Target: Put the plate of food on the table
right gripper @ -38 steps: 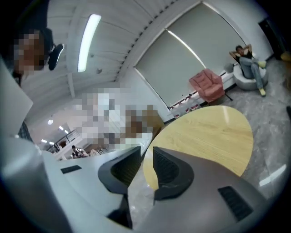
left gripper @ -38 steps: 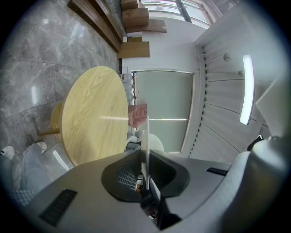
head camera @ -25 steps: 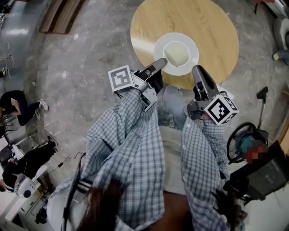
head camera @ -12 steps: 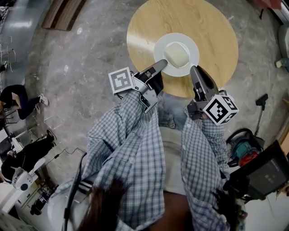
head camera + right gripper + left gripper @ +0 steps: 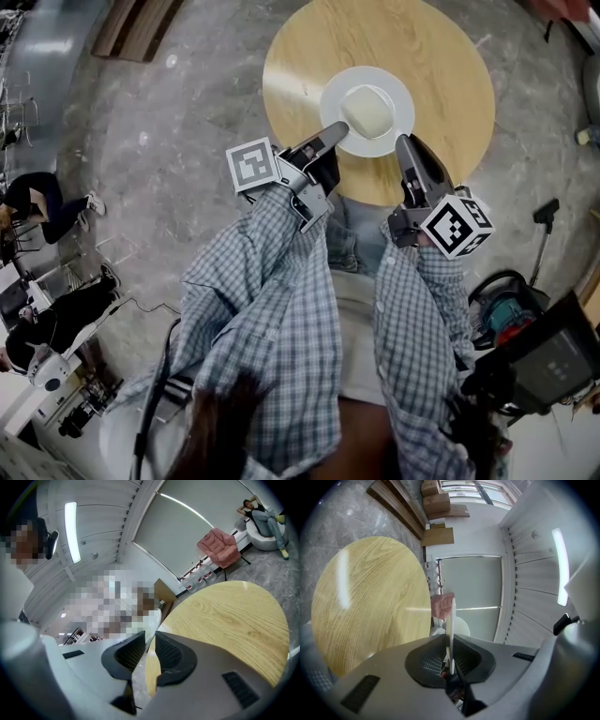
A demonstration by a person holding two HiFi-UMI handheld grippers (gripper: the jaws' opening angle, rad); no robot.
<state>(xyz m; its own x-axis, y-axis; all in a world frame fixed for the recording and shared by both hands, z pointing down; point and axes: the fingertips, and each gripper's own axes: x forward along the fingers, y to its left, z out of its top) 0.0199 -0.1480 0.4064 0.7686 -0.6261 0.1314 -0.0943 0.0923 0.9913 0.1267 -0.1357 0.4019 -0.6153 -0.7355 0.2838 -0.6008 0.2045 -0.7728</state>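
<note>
A round wooden table (image 5: 441, 56) fills the upper middle of the head view, and the white plate (image 5: 398, 94) sits over its near half with a pale, rounded lump of food (image 5: 367, 111) in the centre. The left gripper (image 5: 336, 134) reaches in from the lower left and is clamped on the plate's near-left rim. In the left gripper view the plate runs edge-on straight out from between the two dark pads, which press on it from either side. In that same view a strip of the room shows between the plate's edge and the table top, so the plate looks to be held a little above the wood rather than resting on it; the head view alone does not settle this.

The right gripper (image 5: 403, 145) points at the plate's near-right rim, its tip just beside the rim. Its jaws stand a narrow gap apart and hold nothing — through the gap only the table's edge and the floor show.

Both forearms wear checked sleeves (image 5: 272, 281), and each gripper carries its marker cube. The floor (image 5: 169, 169) is grey and mottled. A pink armchair (image 5: 220, 548) stands by the window at the upper right of the right gripper view.
</note>
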